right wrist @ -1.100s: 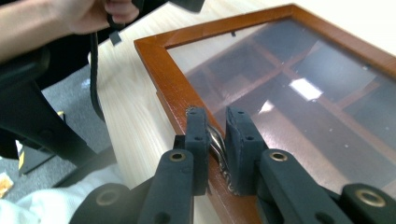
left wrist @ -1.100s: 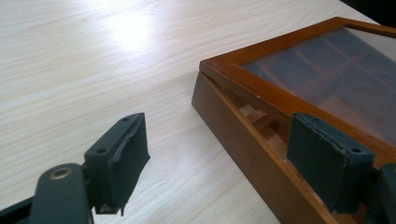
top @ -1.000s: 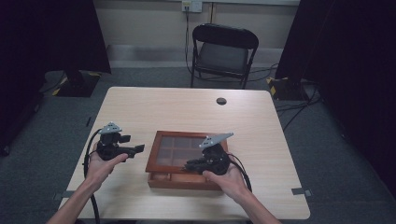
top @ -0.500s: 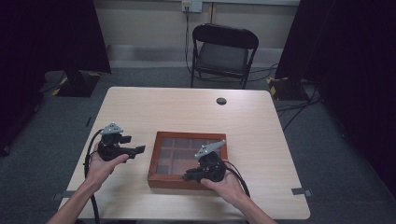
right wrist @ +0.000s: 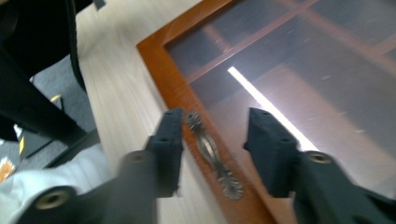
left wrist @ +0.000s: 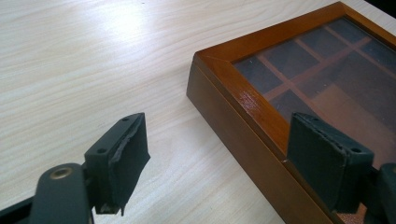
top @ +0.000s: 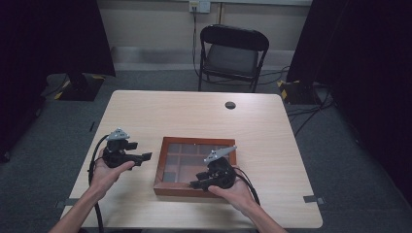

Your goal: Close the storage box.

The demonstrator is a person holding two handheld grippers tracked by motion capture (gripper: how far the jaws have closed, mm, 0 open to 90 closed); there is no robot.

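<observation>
Right tool (right wrist: 212, 149) part-open, jaws just opening astride box (right wrist: 299, 84) handle (right wrist: 212, 151), unclamped.

a light wooden table (top: 184, 116) stands on a grey carpeted floor (top: 350, 165), with a small dark round disc (top: 230, 105) near its far edge. behind it a black folding chair (top: 233, 53) faces the table. the pale wall (top: 160, 24) carries a socket (top: 199, 6), cables hanging down. black curtains (top: 48, 39) flank both sides.
</observation>
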